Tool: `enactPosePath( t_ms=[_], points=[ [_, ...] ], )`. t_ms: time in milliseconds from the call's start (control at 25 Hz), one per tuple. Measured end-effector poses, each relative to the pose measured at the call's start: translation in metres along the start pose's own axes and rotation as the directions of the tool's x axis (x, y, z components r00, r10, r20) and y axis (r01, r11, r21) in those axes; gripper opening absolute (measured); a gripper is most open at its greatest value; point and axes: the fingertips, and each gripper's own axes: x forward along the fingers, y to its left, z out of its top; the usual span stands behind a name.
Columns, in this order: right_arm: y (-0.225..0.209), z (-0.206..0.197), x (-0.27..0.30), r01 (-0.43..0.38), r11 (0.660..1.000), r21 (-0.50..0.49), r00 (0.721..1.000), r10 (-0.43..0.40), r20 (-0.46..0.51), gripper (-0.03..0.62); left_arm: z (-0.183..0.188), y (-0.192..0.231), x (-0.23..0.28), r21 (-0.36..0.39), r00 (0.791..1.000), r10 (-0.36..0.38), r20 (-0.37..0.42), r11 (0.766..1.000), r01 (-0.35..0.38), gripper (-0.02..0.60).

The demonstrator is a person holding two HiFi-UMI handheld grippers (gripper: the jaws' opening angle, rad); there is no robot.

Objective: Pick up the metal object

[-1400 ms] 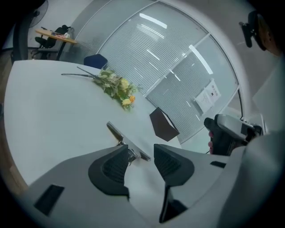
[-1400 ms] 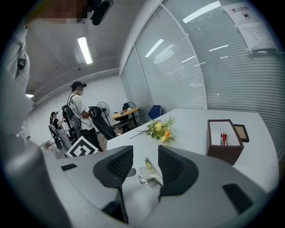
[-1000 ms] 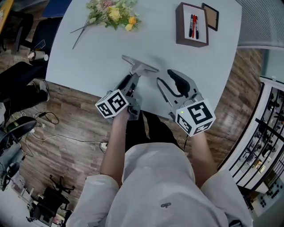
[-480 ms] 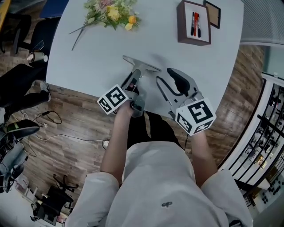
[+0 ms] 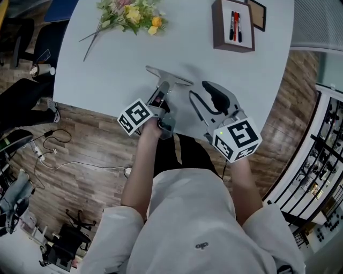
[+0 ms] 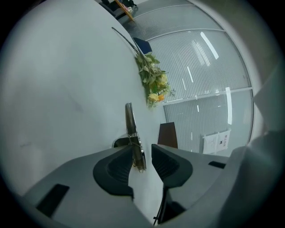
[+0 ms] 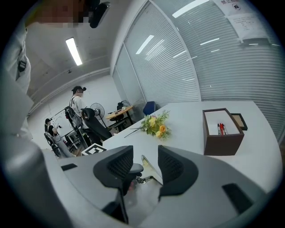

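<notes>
Person: white short-sleeve shirt (image 5: 193, 225), small dark chest logo (image 5: 200, 246). Left gripper (image 6: 142, 156) & right gripper (image 7: 146, 164): grey shells, black ribbed pads (image 7: 120, 165), each w/ white cube (image 5: 237, 140), black square markers.

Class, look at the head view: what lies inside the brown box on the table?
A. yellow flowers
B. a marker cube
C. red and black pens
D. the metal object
C: red and black pens lie in the brown box, while the flowers and the metal object are outside it.
</notes>
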Motion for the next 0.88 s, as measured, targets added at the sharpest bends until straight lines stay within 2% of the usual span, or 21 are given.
enactPosePath(
  t_ms=[240,400,720,880],
  points=[
    [-0.0016,0.0004,-0.0008,0.003,1.000,0.018,1.000,-0.003,-0.002,0.163,0.0009,0.0044,-0.0005,-0.049,1.000,0.011,0.001,0.999,-0.010,0.112],
    [-0.0019,-0.0015,-0.0007,-0.004,1.000,0.024,1.000,0.004,0.001,0.163,0.0004,0.0062,0.0003,-0.046,0.999,0.033,-0.014,0.998,-0.033,0.095],
    [-0.0022,-0.0034,-0.0036,0.003,1.000,0.027,1.000,-0.003,-0.004,0.163,-0.0024,0.0026,0.0042,-0.070,1.000,0.024,-0.019,0.997,-0.025,0.037],
    [-0.0022,-0.0020,-0.0076,0.007,1.000,0.022,1.000,-0.007,-0.003,0.163,-0.0035,0.0009,0.0045,-0.069,0.999,0.028,-0.022,0.997,-0.030,0.031]
  ],
)
